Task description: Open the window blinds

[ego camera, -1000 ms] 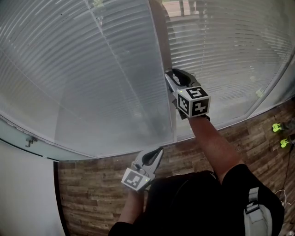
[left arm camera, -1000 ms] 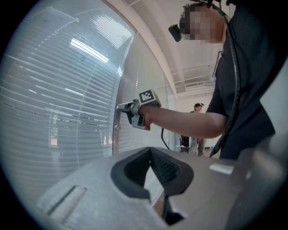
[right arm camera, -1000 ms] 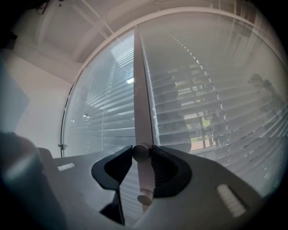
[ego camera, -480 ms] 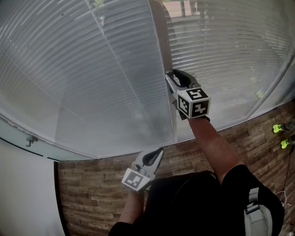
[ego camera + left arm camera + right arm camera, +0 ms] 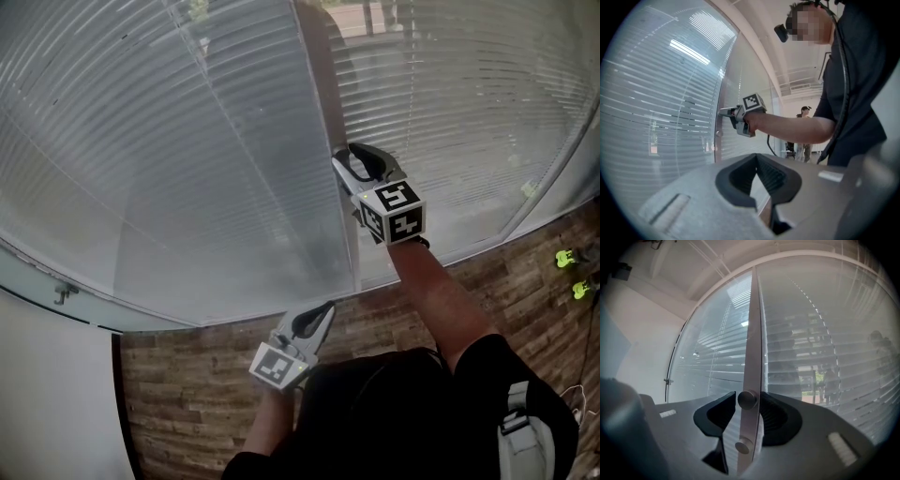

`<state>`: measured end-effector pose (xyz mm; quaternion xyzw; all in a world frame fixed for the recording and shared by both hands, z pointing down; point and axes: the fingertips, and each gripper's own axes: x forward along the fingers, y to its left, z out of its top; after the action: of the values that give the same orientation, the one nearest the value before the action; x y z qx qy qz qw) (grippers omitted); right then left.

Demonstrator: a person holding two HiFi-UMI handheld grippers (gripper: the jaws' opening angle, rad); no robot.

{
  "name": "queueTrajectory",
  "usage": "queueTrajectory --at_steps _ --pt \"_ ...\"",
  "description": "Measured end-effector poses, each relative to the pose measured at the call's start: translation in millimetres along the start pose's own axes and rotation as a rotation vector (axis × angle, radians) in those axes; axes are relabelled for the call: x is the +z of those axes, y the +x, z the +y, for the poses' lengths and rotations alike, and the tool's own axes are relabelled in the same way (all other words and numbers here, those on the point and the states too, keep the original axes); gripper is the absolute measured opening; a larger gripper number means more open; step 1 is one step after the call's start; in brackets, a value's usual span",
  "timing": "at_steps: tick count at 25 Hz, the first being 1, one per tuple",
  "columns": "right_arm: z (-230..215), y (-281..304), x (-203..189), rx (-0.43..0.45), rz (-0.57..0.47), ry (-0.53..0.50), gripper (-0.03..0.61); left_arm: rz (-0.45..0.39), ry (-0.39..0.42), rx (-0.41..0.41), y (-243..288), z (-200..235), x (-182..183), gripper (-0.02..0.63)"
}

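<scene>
Blinds (image 5: 169, 159) span window left and right of upright post (image 5: 328, 131). Two knobs on post: upper knob (image 5: 747, 399) above lower knob (image 5: 742, 445). Right claw (image 5: 354, 157) at post, jaws just opened wider, upper knob between them, pads off it. Left claw (image 5: 323, 312) lower, nearer person, jaws together, over floor (image 5: 187, 375), apart from blinds. Floor below window.

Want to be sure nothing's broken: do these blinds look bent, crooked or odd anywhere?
Nothing stands out. The slats run evenly either side of the post, none bent or sagging, and both knobs sit on it.
</scene>
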<state>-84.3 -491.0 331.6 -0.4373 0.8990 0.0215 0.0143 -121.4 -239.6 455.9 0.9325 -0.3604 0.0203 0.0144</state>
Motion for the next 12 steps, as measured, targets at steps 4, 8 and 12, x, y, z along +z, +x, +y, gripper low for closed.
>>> queueTrajectory --at_steps 4,8,12 --pt "4 -3 7 0.011 0.006 -0.189 0.190 0.000 0.006 -0.011 3 -1 1 0.005" --pt "20 -8 12 0.012 0.085 -0.557 0.192 0.005 0.000 -0.016 4 -3 -1 0.004" --pt "25 -11 4 0.039 0.145 -0.852 0.192 0.007 -0.001 -0.020 4 -3 -1 0.003"
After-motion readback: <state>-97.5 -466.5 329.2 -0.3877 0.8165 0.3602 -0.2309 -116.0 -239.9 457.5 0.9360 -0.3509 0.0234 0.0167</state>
